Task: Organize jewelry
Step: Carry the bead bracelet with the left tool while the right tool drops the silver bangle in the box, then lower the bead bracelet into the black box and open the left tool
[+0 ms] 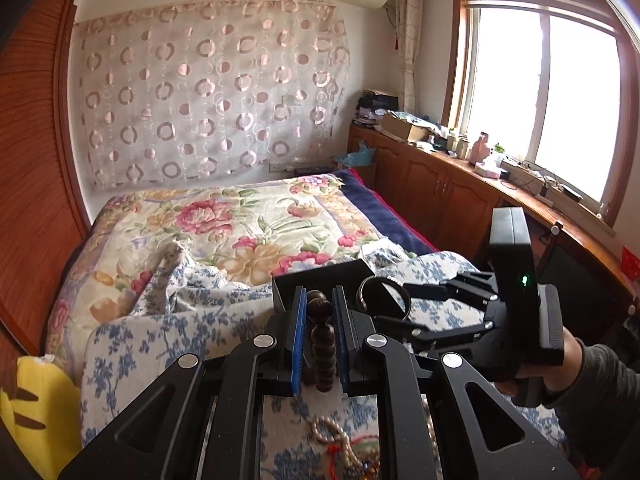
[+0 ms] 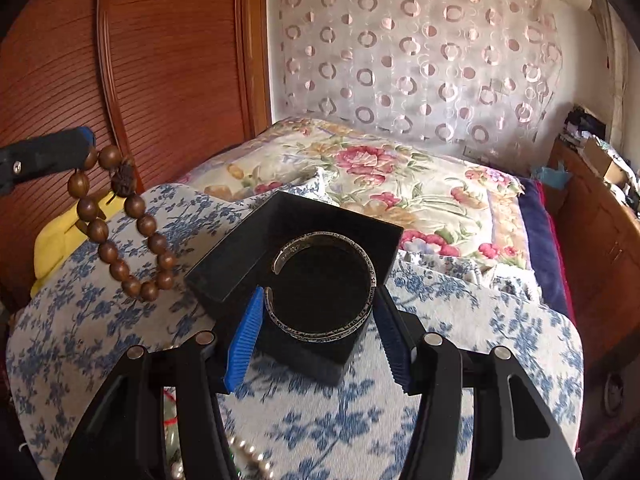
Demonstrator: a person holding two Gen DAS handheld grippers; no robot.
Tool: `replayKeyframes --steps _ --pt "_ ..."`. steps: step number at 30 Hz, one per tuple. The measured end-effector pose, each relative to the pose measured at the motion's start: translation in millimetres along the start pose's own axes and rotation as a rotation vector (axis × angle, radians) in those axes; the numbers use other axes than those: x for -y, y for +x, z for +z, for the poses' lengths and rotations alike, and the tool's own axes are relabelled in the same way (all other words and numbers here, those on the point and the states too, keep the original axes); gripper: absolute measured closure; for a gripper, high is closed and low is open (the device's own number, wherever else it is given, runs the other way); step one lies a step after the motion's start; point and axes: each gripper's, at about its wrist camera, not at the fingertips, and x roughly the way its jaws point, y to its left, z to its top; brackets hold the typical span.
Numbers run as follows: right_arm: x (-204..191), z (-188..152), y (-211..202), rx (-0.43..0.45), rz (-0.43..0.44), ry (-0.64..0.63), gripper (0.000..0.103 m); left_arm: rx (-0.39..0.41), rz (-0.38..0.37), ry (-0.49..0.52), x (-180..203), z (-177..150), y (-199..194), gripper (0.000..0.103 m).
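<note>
The left tongs (image 1: 320,312) are closed on a wooden bead bracelet (image 2: 124,224). In the right wrist view the bracelet hangs as a loop from the pads, clear of the blue-flowered cloth (image 2: 328,420) and to the left of the black box (image 2: 224,264). The box lies open on the cloth. The right tongs (image 2: 320,332) are spread wide, and a silver cuff bangle (image 2: 324,284) sits between the pads over the near part of the box. Whether the pads press on the bangle cannot be told from these views.

The step in hand appears to be placing the bangle in the box. To do it well, the right tongs should keep the bangle level and inside the walls of the box, and should open only once the bangle rests on the box floor. The left tongs should hold the beads apart from the box until the right tongs are clear.

The near wall of the box stands just in front of the right pads, so a straight withdrawal should not catch it. The cloth ends near the right side of the box. Open room lies behind the box, over the flowered bedspread (image 2: 400,184). A pearl string (image 2: 248,456) lies on the cloth beneath the tongs.
</note>
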Motion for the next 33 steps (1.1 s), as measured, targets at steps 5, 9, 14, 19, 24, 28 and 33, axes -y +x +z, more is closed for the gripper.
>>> replayKeyframes --steps 5,9,14,19,24,28,33 --pt "-0.7 -0.4 11.7 -0.011 0.008 -0.020 0.036 -0.018 -0.002 0.007 -1.5 12.5 21.6 0.091" --pt "4.9 0.4 6.3 -0.004 0.022 -0.006 0.036 -0.029 -0.010 0.027 3.9 22.0 36.4 0.091" --pt "22.4 -2.7 -5.4 -0.002 -0.016 0.027 0.036 -0.043 -0.034 0.033 7.7 29.9 55.0 0.091" --pt "40.9 -12.4 -9.6 -0.004 -0.085 0.050 0.036 -0.067 -0.066 0.035 14.2 31.3 71.6 0.091" --pt "52.8 -21.3 -7.1 -0.014 -0.101 0.076 0.036 -0.096 -0.098 0.036 20.7 30.6 84.4 0.091" --pt "53.9 -25.3 -6.3 -0.024 -0.101 0.082 0.036 -0.096 -0.133 0.035 28.1 32.8 85.1 0.091" --pt "49.2 -32.4 -7.0 -0.037 -0.106 0.073 0.036 -0.116 -0.115 0.022 24.5 23.4 91.0 0.072"
